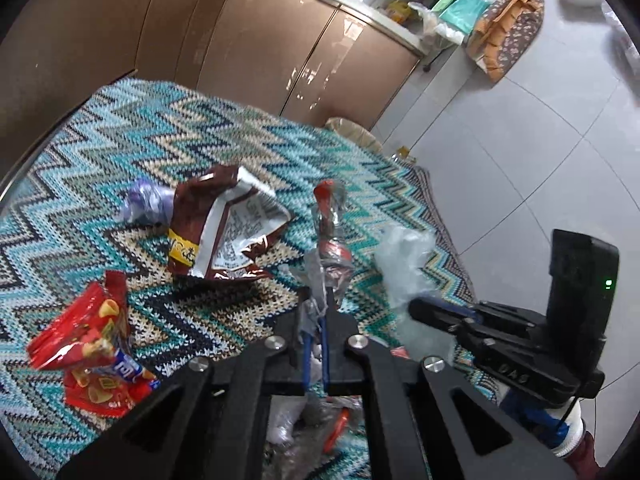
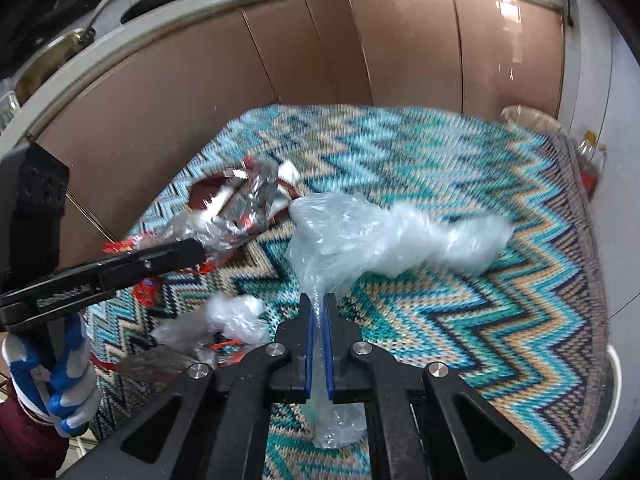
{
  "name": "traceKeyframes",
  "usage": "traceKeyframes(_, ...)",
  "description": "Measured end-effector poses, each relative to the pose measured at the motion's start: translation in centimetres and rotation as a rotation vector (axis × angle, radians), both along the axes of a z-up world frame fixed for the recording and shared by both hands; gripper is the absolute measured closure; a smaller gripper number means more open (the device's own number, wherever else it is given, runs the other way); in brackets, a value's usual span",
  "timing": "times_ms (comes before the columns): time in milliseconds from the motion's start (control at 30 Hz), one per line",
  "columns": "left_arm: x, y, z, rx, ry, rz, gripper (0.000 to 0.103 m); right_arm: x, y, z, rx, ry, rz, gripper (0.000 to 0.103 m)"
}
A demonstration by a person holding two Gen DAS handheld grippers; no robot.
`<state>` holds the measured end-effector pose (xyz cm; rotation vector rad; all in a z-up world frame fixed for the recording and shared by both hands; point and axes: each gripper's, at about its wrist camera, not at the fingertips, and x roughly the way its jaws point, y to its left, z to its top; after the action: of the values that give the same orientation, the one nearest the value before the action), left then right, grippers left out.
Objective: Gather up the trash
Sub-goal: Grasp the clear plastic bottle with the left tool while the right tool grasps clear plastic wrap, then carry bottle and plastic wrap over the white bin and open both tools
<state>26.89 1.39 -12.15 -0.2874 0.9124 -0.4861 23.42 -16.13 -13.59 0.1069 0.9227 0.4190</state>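
Your left hand-held gripper [image 1: 316, 312] is clenched on only a thin twist of the crinkled silver-and-red foil wrapper [image 1: 330, 236] and your right hand-held gripper [image 2: 319, 312] on a corner of the clear crumpled plastic bag [image 2: 384, 232], both above the zigzag-knit cloth [image 2: 460, 312], so a quick lift could tear or slip either free.

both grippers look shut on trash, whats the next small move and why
Probably lift both and carry the catch off the cloth. The left hand-held gripper is shut on a silver wrapper, the right hand-held gripper on a clear bag; both pieces hang pinched, so nothing more needs grasping first.
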Motion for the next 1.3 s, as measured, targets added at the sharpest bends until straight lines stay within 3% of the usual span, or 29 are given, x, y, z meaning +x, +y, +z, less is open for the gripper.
traceKeyframes(433, -4.8, -2.0, 6.9, -0.01, -0.125, -0.026, 0.1, -8.1, -5.1, 10.2, 0.016, -0.248, -0.084, 0.099)
traceKeyframes(667, -6.3, -7.1, 8.5, 0.013, -0.152, -0.119, 0.1, -12.1, -10.5, 12.3, 0.02, -0.321, -0.166, 0.099)
traceKeyframes(967, -6.7, -19.8, 7.6, 0.063, -0.115, -0.336, 0.1, -14.1, -20.2, 10.4, 0.048, -0.306, -0.353, 0.099)
traceKeyframes(1300, -6.3, -34.3, 2.2, 0.183, -0.048, -0.503, 0.1, -13.1, -29.3, 4.9, 0.077, -0.194, -0.518, 0.099)
